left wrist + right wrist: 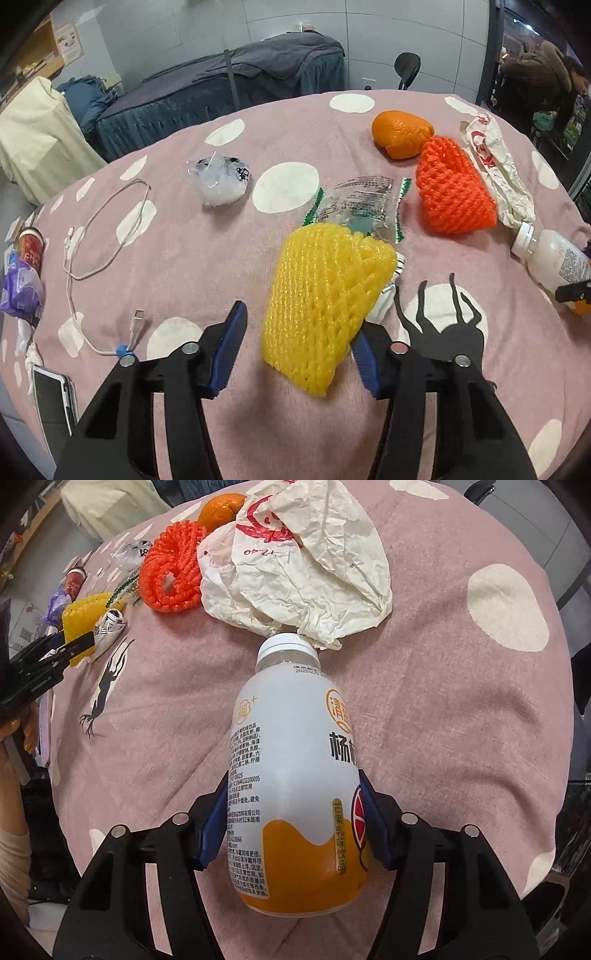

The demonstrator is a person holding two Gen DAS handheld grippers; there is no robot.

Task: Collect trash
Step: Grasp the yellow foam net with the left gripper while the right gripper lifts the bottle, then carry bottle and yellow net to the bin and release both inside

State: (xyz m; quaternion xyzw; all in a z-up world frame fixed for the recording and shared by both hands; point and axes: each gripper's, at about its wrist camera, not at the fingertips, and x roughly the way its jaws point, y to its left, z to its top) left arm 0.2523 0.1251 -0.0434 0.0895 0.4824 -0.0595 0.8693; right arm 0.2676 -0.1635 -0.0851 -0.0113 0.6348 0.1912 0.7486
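Observation:
My left gripper point(295, 332) is open over the pink dotted tablecloth point(207, 258). A yellow foam fruit net point(325, 306) lies between its fingers, against the right one, with a gap to the left one. My right gripper point(293, 819) is shut on a white and orange drink bottle point(291, 775) that lies on the cloth, cap pointing away. The bottle also shows in the left wrist view point(554, 258). Other trash: an orange foam net point(452, 188), a crumpled paper bag point(295, 561), a clear wrapper point(360, 206), a clear plastic bag point(221, 181).
An orange point(400, 133) lies beyond the orange net. A white charging cable point(99, 236) and a phone point(51, 398) lie at the left. A red can point(31, 247) and purple bag point(20, 291) sit at the table's left edge. A covered bed point(221, 88) stands behind.

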